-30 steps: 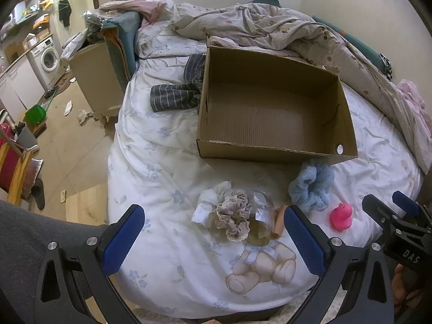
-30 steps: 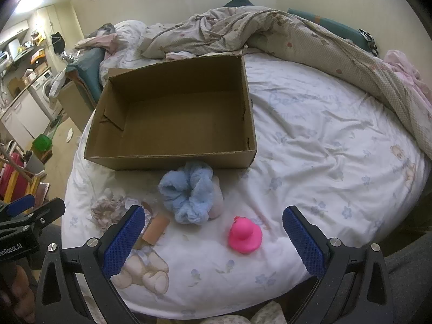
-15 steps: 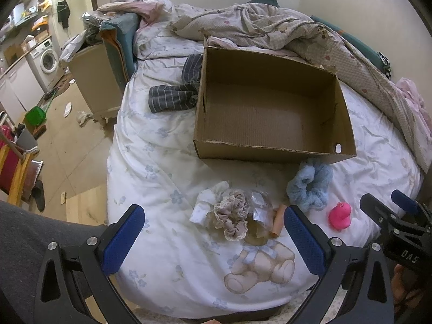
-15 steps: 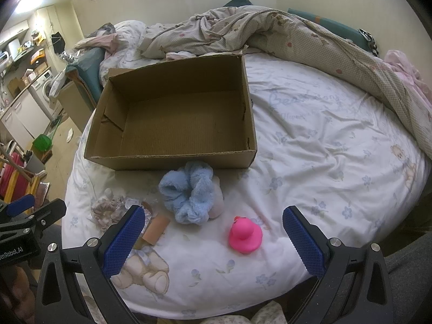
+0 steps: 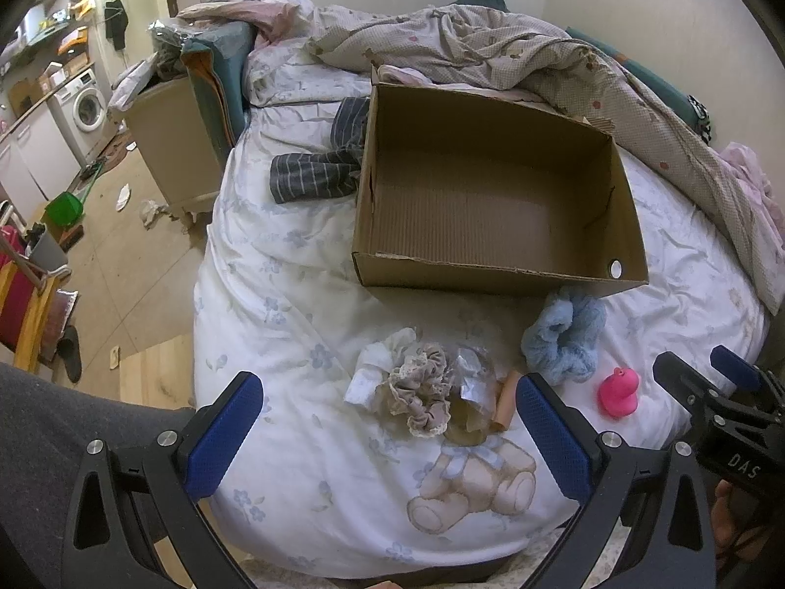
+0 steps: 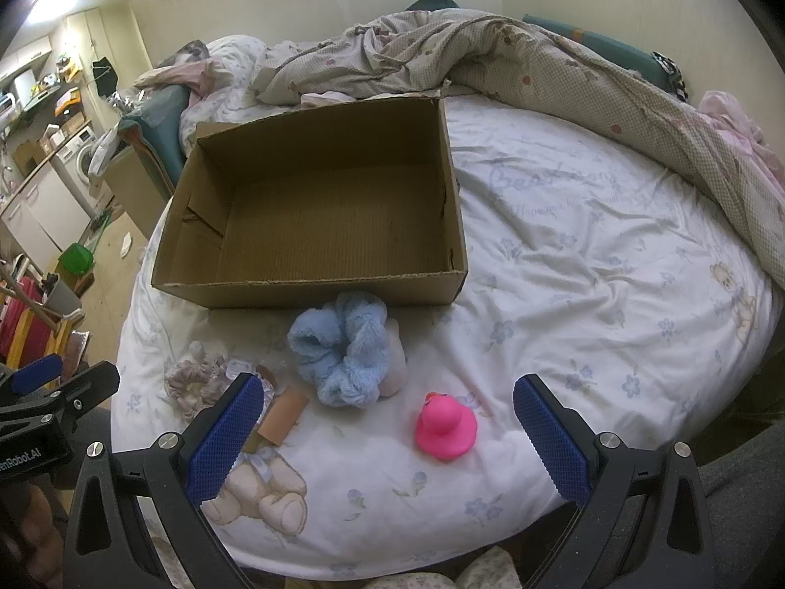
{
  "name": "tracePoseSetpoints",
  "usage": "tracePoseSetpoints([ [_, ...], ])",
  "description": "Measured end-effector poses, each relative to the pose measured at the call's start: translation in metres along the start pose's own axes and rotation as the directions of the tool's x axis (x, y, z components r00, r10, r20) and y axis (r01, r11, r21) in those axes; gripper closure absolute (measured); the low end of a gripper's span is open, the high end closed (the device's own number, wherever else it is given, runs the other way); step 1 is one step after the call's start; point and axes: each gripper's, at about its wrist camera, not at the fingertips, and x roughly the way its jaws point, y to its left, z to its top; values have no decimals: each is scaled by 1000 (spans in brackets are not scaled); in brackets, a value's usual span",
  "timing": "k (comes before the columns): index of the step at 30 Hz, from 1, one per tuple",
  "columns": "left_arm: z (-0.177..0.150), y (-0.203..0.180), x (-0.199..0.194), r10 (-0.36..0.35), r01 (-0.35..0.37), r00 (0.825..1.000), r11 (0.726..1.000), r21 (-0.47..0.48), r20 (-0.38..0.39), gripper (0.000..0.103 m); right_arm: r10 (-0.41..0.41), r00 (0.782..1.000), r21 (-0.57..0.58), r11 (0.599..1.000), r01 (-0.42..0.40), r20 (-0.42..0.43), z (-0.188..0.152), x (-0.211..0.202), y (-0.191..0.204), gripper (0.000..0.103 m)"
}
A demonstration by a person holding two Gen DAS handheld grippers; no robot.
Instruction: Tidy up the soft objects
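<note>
An open cardboard box [image 5: 495,272] [image 6: 314,289] lies empty on the bed. In front of it lie a fluffy blue scrunchie [image 5: 564,336] [image 6: 343,348], a pink rubber duck [image 5: 619,392] [image 6: 445,424], a beige lace scrunchie [image 5: 422,392] [image 6: 189,380], a white cloth piece [image 5: 378,358], crinkled clear wrap [image 5: 473,383] and a tan tube [image 5: 505,400] [image 6: 284,414]. My left gripper [image 5: 390,434] hovers open just short of the beige scrunchie. Over the duck and blue scrunchie, my right gripper [image 6: 387,434] is open and holds nothing.
A rumpled quilt [image 5: 515,56] [image 6: 539,64] is heaped behind the box. A striped grey garment [image 5: 319,172] lies left of the box. Beyond the bed's left edge are a nightstand [image 5: 171,142], floor litter and a washing machine [image 5: 83,105]. Bare sheet [image 6: 613,265] spreads right of the box.
The left wrist view has shifted slightly, so the box and items sit a little further left. The right gripper has hardly moved. Both stay open.
</note>
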Motion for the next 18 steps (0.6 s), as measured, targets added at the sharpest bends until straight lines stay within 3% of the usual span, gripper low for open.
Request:
tracePoseSetpoints([
  [18, 0, 0, 3, 1, -1, 1000, 1000, -4, -2, 0, -4, 1000, 1, 1000, 4, -5, -3, 4, 2, 0],
])
